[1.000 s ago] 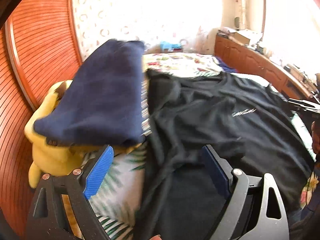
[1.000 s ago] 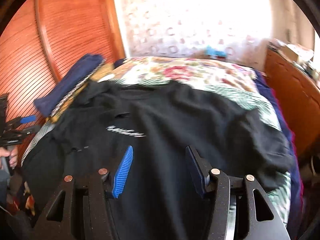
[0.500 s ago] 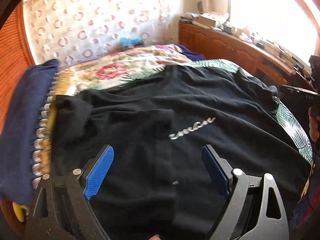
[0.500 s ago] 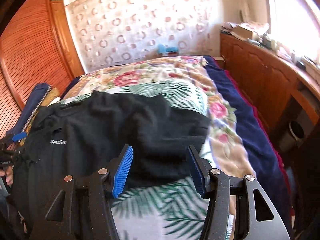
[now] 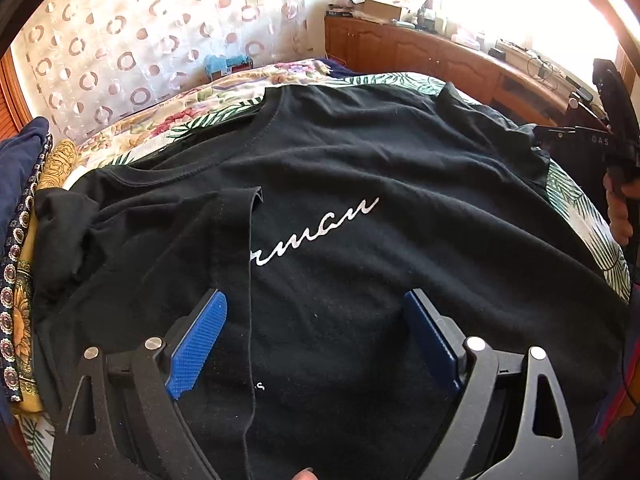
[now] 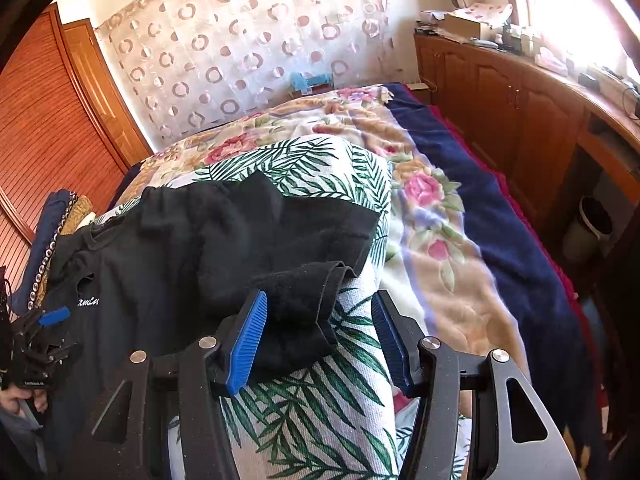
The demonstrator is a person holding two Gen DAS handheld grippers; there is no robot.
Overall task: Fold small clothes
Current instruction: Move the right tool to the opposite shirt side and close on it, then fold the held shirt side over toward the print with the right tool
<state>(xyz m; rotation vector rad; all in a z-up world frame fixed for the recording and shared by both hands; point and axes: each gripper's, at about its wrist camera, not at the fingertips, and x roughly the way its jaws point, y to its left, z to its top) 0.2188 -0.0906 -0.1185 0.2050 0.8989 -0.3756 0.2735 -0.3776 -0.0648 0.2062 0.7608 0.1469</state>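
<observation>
Looking along the left gripper (image 5: 316, 340), the black T-shirt (image 5: 380, 168) lies spread on the bed, front side up, with white cursive lettering (image 5: 316, 232) across the chest. Its left sleeve (image 5: 168, 248) is folded inward over the body and covers the start of the lettering. The two blue pads (image 5: 198, 340) of this gripper stand wide apart with nothing between them, and they hang above the lower part of the shirt. At the left edge a dark blue garment (image 5: 16, 168) lies on a patterned cloth with gold flowers (image 5: 20, 320). At the far right the right gripper (image 5: 612, 128) is seen, held by a hand (image 5: 620, 208). Behind the bed are a curtain with ring pattern (image 5: 160, 32) and a wooden cabinet (image 5: 420, 52).

From the right wrist view, the right gripper (image 6: 320, 340) is also open, its blue pads (image 6: 246, 344) apart. The T-shirt's right sleeve (image 6: 304, 300) lies crumpled just in front of the left pad and partly between the two pads, but they do not close on it. The T-shirt (image 6: 180, 240) rests on a sheet with green palm leaves (image 6: 320, 420), which lies over a floral blanket (image 6: 440, 240). At the left edge the left gripper (image 6: 44, 332) is visible over the shirt.
</observation>
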